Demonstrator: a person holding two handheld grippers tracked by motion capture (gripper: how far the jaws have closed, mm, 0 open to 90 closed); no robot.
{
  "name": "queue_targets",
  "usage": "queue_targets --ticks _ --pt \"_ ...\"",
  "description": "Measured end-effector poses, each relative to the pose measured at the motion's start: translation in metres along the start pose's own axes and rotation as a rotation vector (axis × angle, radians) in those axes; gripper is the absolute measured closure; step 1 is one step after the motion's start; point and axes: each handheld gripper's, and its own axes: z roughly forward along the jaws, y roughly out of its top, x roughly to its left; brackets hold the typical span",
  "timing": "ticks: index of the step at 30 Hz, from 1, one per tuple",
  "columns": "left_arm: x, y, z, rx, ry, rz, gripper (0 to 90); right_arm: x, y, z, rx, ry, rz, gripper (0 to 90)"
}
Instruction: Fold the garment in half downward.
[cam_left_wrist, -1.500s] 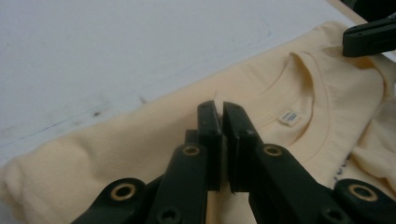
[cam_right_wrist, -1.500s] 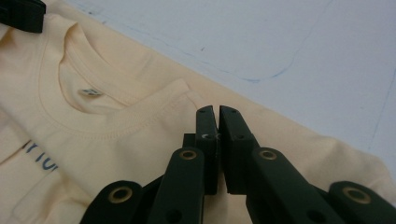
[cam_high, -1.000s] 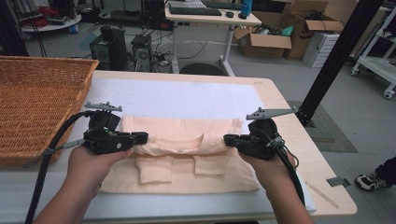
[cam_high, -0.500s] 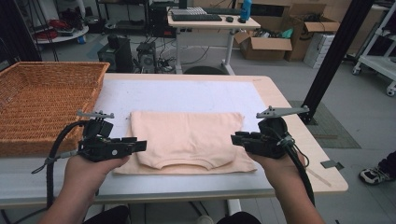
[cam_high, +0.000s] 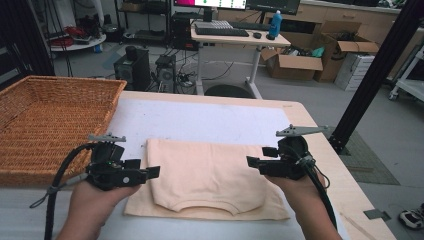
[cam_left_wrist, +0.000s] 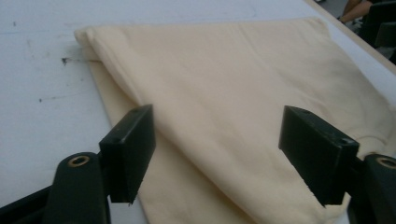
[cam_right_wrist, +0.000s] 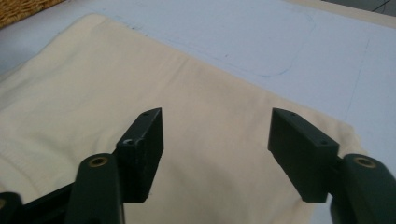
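Beside folded shirt (cam_high: 205, 177), wicker basket (cam_high: 47, 125)

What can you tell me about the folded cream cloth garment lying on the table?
The folded cream cloth garment is a soft knit piece, apparently a T-shirt, folded into a rough rectangle with its curved neckline at the near edge. It lies flat on the white table mat, a lower layer peeking out at its left and near sides. Nothing grips it.

Left black two-jaw gripper (cam_high: 150, 172): held level in the left hand (cam_high: 97, 200), jaws just opened wide, nothing clamped. Right black two-jaw gripper (cam_high: 252, 161): held level in the right hand (cam_high: 295, 187), jaws likewise just opened, nothing clamped. Forearms entering from below.
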Motion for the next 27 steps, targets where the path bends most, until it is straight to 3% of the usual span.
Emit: queue_targets --ticks 4,8,14,21,27 --pt "0.002 0.001 0.000 0.003 -0.016 0.005 24.7 -0.002 0.009 0.012 0.001 -0.001 0.001 31.2" --pt "0.006 0.000 -0.002 -0.001 -0.004 0.021 24.0 -0.003 0.016 0.022 -0.012 -0.006 -0.006 28.7" --pt "0.011 0.002 -0.004 -0.008 -0.005 0.007 23.3 -0.007 0.019 0.039 -0.003 0.011 -0.009 27.9" --pt "0.009 0.002 -0.005 0.002 0.011 -0.006 22.4 -0.012 0.019 0.042 -0.005 0.026 0.004 25.5" --pt "0.005 0.000 -0.005 -0.002 -0.001 -0.013 21.2 -0.014 0.018 0.043 0.004 0.033 0.000 21.6"
